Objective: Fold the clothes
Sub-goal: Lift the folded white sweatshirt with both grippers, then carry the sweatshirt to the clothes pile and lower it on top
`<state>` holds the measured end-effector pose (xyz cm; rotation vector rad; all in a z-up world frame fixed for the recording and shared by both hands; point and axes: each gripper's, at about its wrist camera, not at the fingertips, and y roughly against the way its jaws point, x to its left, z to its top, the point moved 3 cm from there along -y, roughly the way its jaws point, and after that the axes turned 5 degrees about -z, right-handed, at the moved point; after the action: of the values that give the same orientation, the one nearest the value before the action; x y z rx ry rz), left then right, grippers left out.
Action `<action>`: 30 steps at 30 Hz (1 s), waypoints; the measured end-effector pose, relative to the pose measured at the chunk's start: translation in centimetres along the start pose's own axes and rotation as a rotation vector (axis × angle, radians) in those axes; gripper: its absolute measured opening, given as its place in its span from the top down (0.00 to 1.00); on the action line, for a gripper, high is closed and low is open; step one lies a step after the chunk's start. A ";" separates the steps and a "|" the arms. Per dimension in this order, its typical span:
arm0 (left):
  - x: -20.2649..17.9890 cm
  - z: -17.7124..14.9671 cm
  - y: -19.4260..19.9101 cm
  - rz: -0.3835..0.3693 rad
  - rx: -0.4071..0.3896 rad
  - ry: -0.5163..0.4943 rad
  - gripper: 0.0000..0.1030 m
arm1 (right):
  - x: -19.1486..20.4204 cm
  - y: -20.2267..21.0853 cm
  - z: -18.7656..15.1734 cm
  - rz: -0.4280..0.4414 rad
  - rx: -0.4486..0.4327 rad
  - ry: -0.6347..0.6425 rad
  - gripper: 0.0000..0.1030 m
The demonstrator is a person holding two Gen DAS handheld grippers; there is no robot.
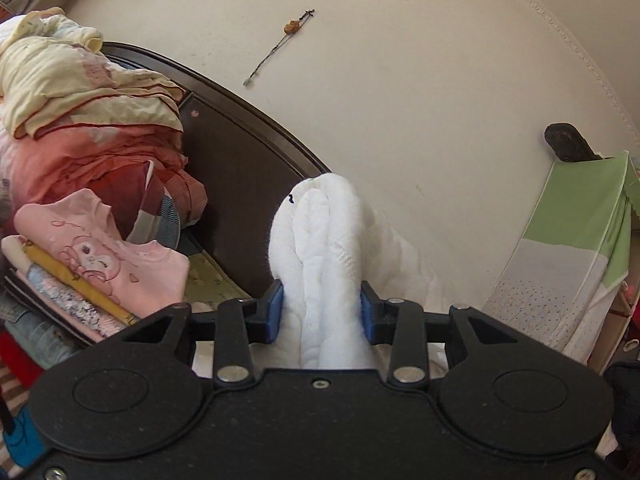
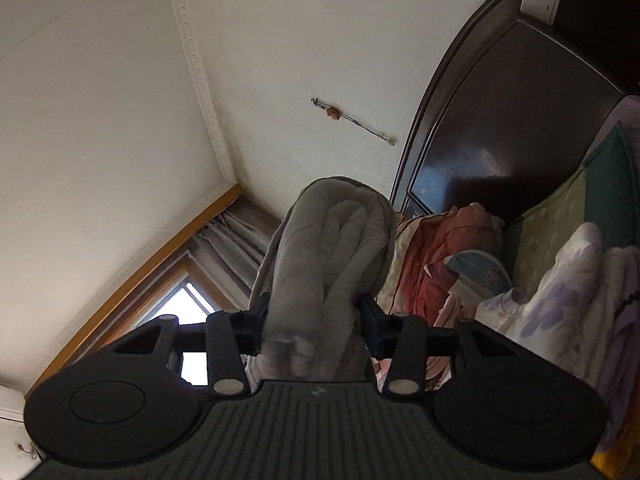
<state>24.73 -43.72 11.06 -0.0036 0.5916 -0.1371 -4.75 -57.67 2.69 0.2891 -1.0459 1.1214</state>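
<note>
The left gripper pinches a bunched, white quilted cloth garment raised before the far wall; the right gripper clamps another bunch of it. Thick folds could slip from either grip, dropping it onto the bed.

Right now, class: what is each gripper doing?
Left gripper: shut on a bunched white garment.
Right gripper: shut on bunched white cloth.

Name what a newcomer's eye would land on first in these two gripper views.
First, the bunched white quilted garment, clamped between the left gripper pads and filling the view's centre; the right gripper grips a similar bunch. Next, the dark curved headboard behind, and left of it the heap of bedding above a folded pink top.
</note>
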 end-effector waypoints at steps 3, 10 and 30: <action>3.5 -0.1 -4.0 -0.013 0.036 0.053 0.64 | -3.5 -3.0 0.3 -0.074 -0.029 -0.033 0.55; 13.7 -6.3 -8.6 0.273 0.249 0.288 0.55 | -14.5 -8.2 -4.0 -0.396 0.117 -0.190 0.60; 2.5 -4.8 0.0 0.439 0.116 0.017 0.27 | -4.8 0.3 1.3 -0.352 0.123 0.152 0.18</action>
<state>24.09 -43.87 5.73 0.2391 0.5884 0.2549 -5.96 -61.22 -0.54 0.4602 -0.7570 0.8747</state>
